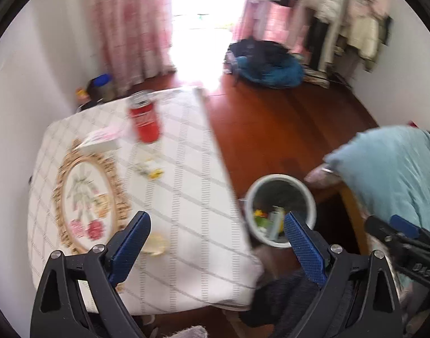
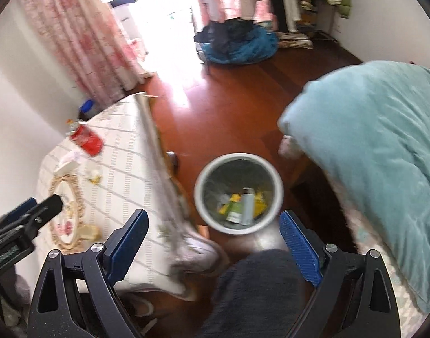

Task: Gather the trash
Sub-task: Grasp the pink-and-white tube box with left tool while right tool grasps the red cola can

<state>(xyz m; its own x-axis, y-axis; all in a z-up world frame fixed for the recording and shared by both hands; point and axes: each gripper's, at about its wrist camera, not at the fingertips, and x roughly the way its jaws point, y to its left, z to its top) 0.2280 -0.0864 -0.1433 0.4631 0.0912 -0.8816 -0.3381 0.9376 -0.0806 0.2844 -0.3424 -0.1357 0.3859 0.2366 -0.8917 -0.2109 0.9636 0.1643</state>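
Two hand-held grippers are seen, both with blue-padded fingers spread wide and nothing pinched between them. The left hand-held gripper (image 1: 216,226) is held above the near edge of the table (image 1: 186,169), which is covered by a white checked cloth. The right hand-held gripper (image 2: 213,225) is held over the wooden floor (image 2: 229,107), just in front of the white trash bin (image 2: 212,169).

The bin is stood on the floor between the table and a bed with a light blue duvet (image 2: 370,146). Several pieces of trash (image 2: 243,202) are seen inside it, yellow, green and grey; what they are cannot be told because of blur.

On the table a red can (image 1: 144,121) is stood upright at the far side, with a small white box (image 1: 100,140) just beside it. A yellow scrap (image 1: 152,171) is seen near the middle, and a pale crumpled piece (image 1: 157,243) lies close to the left gripper's fingers. An oval gold-framed picture (image 1: 88,194) lies flat on the cloth.
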